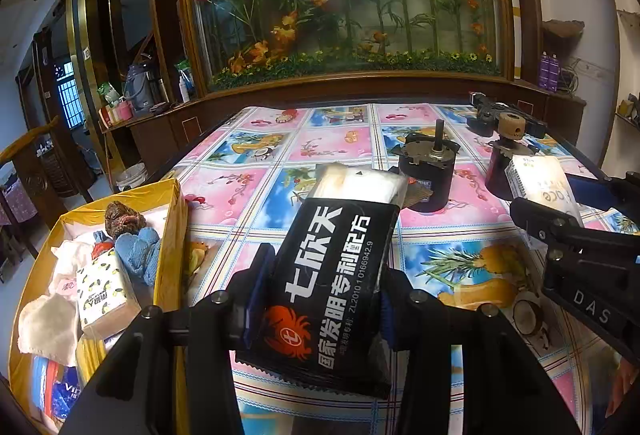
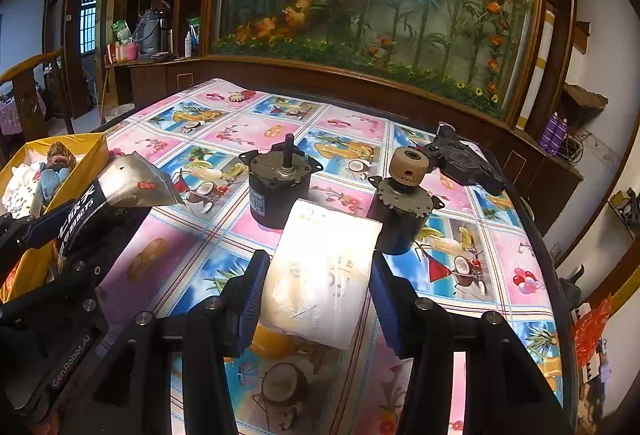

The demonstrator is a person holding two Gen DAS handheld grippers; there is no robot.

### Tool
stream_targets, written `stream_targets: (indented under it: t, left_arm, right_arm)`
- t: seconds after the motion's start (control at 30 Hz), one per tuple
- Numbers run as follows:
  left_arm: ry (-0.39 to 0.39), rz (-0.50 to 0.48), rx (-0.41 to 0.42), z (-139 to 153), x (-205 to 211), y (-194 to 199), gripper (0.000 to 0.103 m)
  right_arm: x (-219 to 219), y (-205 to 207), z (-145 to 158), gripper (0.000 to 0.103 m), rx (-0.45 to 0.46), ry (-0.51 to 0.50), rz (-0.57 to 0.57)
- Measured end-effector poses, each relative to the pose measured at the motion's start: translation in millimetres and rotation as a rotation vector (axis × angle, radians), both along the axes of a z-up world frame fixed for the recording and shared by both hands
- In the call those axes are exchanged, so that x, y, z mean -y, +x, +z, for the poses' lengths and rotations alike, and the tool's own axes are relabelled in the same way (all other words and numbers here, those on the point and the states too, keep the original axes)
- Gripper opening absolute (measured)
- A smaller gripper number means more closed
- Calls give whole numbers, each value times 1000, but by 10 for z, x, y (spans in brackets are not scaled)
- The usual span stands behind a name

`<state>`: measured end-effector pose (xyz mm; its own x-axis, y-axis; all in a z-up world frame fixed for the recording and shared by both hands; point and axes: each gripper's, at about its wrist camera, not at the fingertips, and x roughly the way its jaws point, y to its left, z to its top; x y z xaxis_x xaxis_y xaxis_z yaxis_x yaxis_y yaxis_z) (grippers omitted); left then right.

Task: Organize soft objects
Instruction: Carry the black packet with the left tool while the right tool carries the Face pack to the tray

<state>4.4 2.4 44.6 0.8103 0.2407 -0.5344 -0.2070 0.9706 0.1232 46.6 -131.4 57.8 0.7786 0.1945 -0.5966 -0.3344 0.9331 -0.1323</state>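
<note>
My left gripper point(image 1: 324, 287) is shut on a black packet point(image 1: 328, 267) with white lettering and an orange crab logo. The packet's clear end shows white padding and points out over the table. My right gripper point(image 2: 320, 291) is shut on a white plastic-wrapped tissue pack point(image 2: 324, 267), held above the tablecloth between its blue pads. The right wrist view shows the black packet point(image 2: 116, 191) at the left, near the yellow box point(image 2: 86, 159). That yellow box point(image 1: 172, 219) holds a blue cloth point(image 1: 140, 251), a lemon-print pack point(image 1: 102, 287) and white pads.
Two dark motors stand mid-table: one with a bare shaft point(image 2: 280, 191), one with a tan pulley point(image 2: 404, 211). A black metal part point(image 2: 464, 159) lies behind them. The fruit-print tablecloth point(image 2: 248, 131) ends at a dark edge by a wooden cabinet.
</note>
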Motion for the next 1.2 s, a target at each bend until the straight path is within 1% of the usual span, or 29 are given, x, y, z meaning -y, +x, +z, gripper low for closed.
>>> stream_targets:
  t: [0.27, 0.43, 0.6, 0.67, 1.03, 1.2]
  left_arm:
    - [2, 1, 1, 2, 0, -2, 44]
    - [-6, -4, 1, 13, -9, 1, 44]
    - [-17, 9, 15, 79, -20, -36, 44]
    - [-9, 16, 24, 113, -15, -56, 44]
    - [5, 35, 53, 231, 15, -263, 44]
    - [-12, 54, 84, 348, -70, -415, 45]
  right_arm:
    - [1, -24, 30, 53, 12, 3, 3]
    - [29, -51, 82, 53, 22, 23, 7]
    - [51, -94, 138, 53, 37, 43, 11]
    - [53, -112, 157, 53, 43, 47, 12]
    - [30, -179, 182, 53, 55, 67, 38]
    - [-9, -227, 192, 53, 44, 109, 82]
